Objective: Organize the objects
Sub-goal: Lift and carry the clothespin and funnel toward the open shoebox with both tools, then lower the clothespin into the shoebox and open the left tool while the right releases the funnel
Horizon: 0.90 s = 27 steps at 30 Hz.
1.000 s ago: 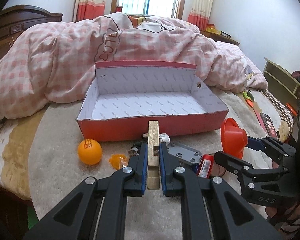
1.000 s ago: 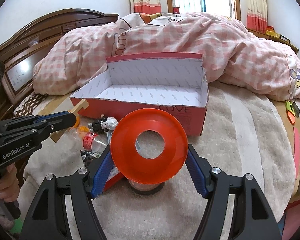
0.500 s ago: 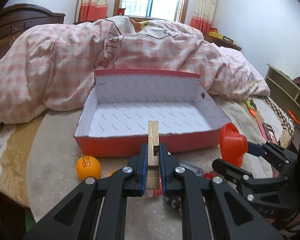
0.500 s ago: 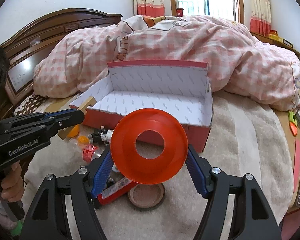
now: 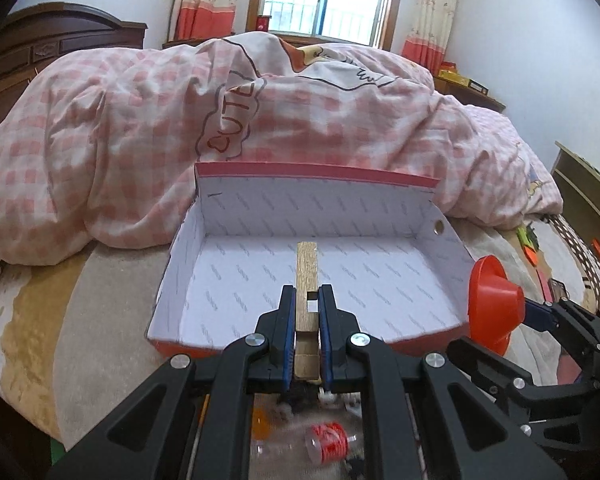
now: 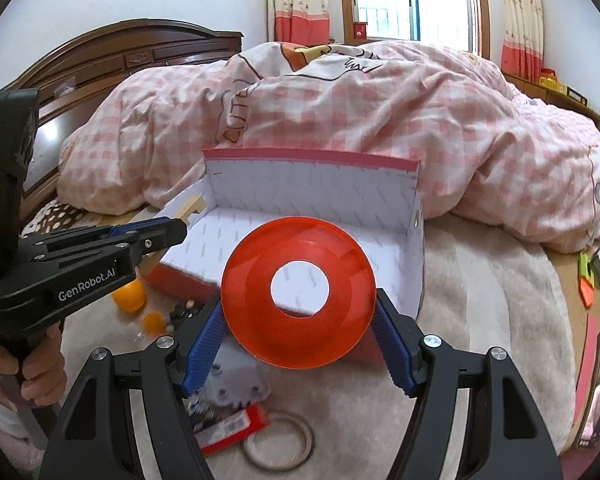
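Note:
A red box (image 5: pixel 420 200) with a white patterned lining lies open on the bed; it also shows in the right wrist view (image 6: pixel 312 192). My left gripper (image 5: pixel 306 300) is shut on a notched wooden block (image 5: pixel 306 268), whose tip hangs over the box's front part; the block (image 6: pixel 190 208) also shows at the box's left corner. My right gripper (image 6: pixel 300 320) is closed on the wide rim of an orange funnel-shaped cone (image 6: pixel 300 312), just before the box's front wall. That cone (image 5: pixel 494 312) appears at the box's right corner.
Small items lie on the beige blanket in front of the box: an orange ball (image 6: pixel 129 294), a red-capped bottle (image 5: pixel 328 442), a grey metal plate (image 6: pixel 232 388), a red tube (image 6: pixel 232 426) and a tape ring (image 6: pixel 278 446). A pink checked duvet (image 5: pixel 300 112) rises behind. A phone (image 6: pixel 598 388) lies far right.
Both grippers moved forward and a little up toward the box with their loads. The wooden block now reaches over the box's interior; the cone has come up to its front wall.

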{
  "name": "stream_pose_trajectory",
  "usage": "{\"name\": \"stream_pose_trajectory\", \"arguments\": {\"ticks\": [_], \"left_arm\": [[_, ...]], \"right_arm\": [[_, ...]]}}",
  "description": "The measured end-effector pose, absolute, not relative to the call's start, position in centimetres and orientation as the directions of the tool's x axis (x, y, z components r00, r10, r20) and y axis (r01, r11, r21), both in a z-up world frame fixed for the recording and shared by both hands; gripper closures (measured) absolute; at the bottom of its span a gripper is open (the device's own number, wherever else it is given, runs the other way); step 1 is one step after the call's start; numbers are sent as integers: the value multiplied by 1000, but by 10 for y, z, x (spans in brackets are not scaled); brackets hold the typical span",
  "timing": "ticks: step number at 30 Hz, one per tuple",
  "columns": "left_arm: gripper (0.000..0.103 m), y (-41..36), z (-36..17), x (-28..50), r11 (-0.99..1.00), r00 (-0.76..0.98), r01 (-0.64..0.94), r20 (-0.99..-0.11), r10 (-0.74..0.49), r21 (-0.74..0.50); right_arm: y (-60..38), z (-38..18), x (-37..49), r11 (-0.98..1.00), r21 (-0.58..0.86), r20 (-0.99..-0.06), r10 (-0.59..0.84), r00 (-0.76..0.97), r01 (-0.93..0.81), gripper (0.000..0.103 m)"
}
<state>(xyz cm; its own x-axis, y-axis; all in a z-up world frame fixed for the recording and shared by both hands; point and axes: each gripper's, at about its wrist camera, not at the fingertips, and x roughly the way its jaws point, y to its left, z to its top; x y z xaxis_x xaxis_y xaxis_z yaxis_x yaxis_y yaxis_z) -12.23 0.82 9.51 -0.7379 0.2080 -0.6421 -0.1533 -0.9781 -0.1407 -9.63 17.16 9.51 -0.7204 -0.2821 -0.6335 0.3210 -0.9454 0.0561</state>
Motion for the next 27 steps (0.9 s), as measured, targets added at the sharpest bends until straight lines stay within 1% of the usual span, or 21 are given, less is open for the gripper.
{"name": "stream_pose_trajectory", "arguments": {"ticks": [10,14,21,27], "left_arm": [[93,16,89,-161,-985,-717,-123,-675,173,-122],[93,18,83,-175,-987,-702,-105,-694,160,-120],[93,20,66,-202,-994,-659,-61,-744,110,-93],[93,21,49,-220,-997,-621,-33,-780,79,-75]], "right_arm": [[170,96,-140,-954,44,-670,-247,-700,295,32],[168,91,-159,-956,61,-691,-249,-678,288,32],[163,83,-189,-959,63,-714,-238,-658,278,32],[157,68,-218,-967,41,-761,-194,-619,252,32]]}}
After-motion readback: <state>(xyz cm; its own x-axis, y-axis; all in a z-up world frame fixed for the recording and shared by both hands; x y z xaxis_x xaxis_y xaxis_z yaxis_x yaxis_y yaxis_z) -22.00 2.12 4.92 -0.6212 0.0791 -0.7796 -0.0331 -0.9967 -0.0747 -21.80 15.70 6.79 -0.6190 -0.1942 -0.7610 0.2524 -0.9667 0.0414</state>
